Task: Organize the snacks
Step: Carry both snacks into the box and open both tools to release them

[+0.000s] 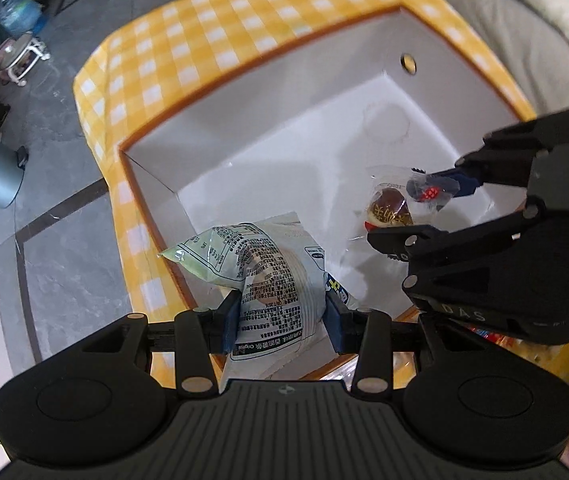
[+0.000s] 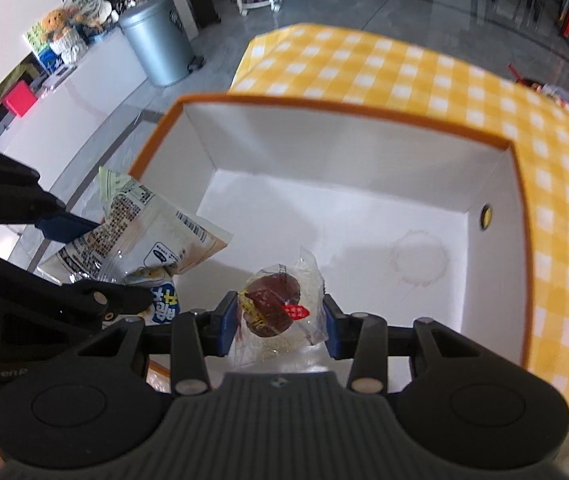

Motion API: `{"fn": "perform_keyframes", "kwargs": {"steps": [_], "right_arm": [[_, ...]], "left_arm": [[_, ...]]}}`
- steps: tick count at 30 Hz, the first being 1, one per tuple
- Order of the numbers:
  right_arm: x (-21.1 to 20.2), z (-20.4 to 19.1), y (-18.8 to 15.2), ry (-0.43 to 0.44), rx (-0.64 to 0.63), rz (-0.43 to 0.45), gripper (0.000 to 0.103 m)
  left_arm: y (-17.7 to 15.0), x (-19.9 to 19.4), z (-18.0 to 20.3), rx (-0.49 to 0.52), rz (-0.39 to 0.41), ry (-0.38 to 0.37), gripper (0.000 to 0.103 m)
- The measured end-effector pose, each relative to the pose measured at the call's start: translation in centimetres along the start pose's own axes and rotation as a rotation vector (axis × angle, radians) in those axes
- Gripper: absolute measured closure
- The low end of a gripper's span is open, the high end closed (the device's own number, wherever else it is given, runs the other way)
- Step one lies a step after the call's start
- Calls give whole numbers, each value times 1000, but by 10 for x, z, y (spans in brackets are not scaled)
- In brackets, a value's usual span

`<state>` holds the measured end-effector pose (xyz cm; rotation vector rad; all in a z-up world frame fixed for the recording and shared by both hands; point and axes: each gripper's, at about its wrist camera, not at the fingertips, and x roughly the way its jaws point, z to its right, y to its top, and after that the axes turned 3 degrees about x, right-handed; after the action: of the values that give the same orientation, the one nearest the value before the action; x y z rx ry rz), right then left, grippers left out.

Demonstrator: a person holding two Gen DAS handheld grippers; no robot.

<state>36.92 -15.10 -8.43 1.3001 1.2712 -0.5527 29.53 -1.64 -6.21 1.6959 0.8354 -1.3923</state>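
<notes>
A white box with an orange rim (image 1: pixel 244 80) (image 2: pixel 364 110) stands on a yellow checked tablecloth. My left gripper (image 1: pixel 282 314) is shut on a pale green and white snack bag (image 1: pixel 268 280) and holds it over the box's near left corner. The bag also shows in the right wrist view (image 2: pixel 144 232). My right gripper (image 2: pixel 278 316) is shut on a clear-wrapped brown pastry (image 2: pixel 272 308) and holds it above the box floor. The pastry (image 1: pixel 390 210) hangs from the right gripper (image 1: pixel 432 208) in the left wrist view.
The box floor (image 2: pixel 364 240) is bare white with a faint ring stain (image 2: pixel 418 260). A round hole (image 2: pixel 486 216) sits in the right wall. More snack packets (image 2: pixel 556 96) lie on the cloth at far right. A grey bin (image 2: pixel 156 44) stands on the floor beyond the table.
</notes>
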Motion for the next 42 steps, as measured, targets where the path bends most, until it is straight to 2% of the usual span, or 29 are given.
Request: {"fn": "perform_keyframes", "kwargs": {"steps": [9,17,21,25,28,30,32,37,42], "right_arm": [[42,1,-1,13,18,-135,62],[63,-2,-6,-1,46,-174,60],[65,-3,-2,-20,42,-171,58],[62,-3,1,-45,38,-166,51],[55,-1,-1,-77,38,-154,40],[52,-1,1,-97,41,-147,30],[46,1,1,-100,50,-138,25],[30,-3,2,-125,42,-103,20],[2,-9,-1,-154,46,-31,17]], "left_arm": [[8,31,1,10,-111,16,54],[6,40,5,24,-125,23,53],[6,41,6,26,-120,30,48],[3,38,4,21,-102,30,44],[0,32,4,34,-87,52,22],[-1,24,4,37,-58,39,17],[-3,17,2,25,-39,32,17],[-10,0,-2,-31,15,9,17],[-26,-24,-6,-121,135,10,17]]}}
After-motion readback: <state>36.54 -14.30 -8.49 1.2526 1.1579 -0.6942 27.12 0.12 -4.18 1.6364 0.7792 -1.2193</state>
